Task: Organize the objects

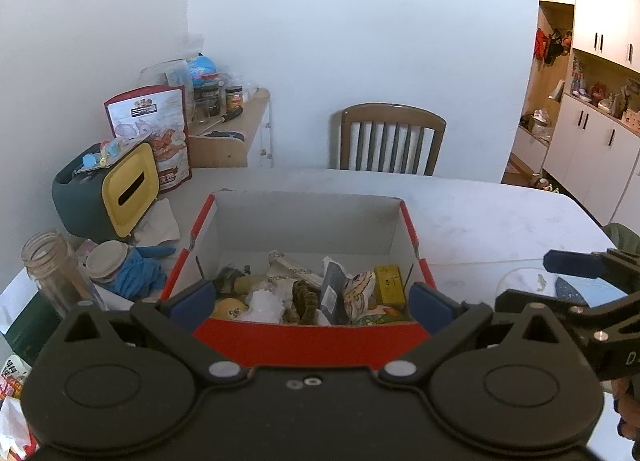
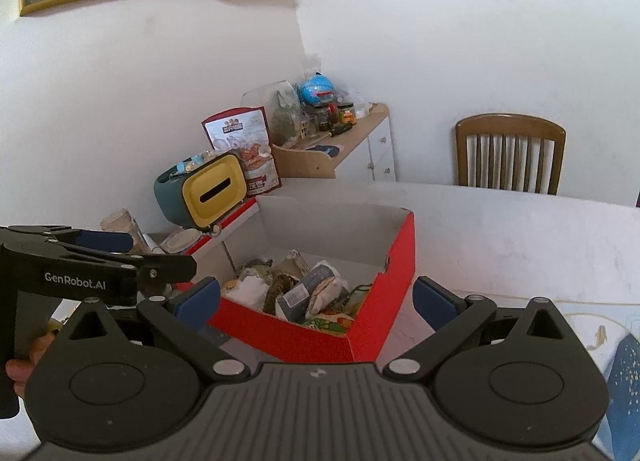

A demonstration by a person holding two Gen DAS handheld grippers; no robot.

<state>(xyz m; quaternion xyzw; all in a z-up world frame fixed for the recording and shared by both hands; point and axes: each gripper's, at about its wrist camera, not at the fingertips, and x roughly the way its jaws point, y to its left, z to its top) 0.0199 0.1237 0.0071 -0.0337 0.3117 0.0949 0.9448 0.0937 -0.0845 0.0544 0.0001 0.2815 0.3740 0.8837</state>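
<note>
A red cardboard box [image 1: 308, 341] [image 2: 394, 273] with a white inside stands on the white table. It holds several small things: snack packets [image 1: 358, 295] [image 2: 308, 293], a yellow carton [image 1: 389, 281], a white crumpled wad [image 1: 266, 303] and a yellow round item [image 1: 230, 308]. My left gripper [image 1: 310, 303] hovers open just before the box's near wall, nothing between its blue pads. My right gripper [image 2: 316, 299] is open too, to the right of the box, empty. Each gripper appears in the other's view: the right one [image 1: 576, 265], the left one [image 2: 100, 245].
A teal and yellow tissue holder [image 1: 108, 193] [image 2: 200, 193], a snack bag [image 1: 156, 133], a clear jar [image 1: 52, 269] and blue gloves [image 1: 136, 273] crowd the table's left. A wooden chair [image 1: 388, 137] stands behind. A patterned mat [image 2: 620, 357] lies at the right.
</note>
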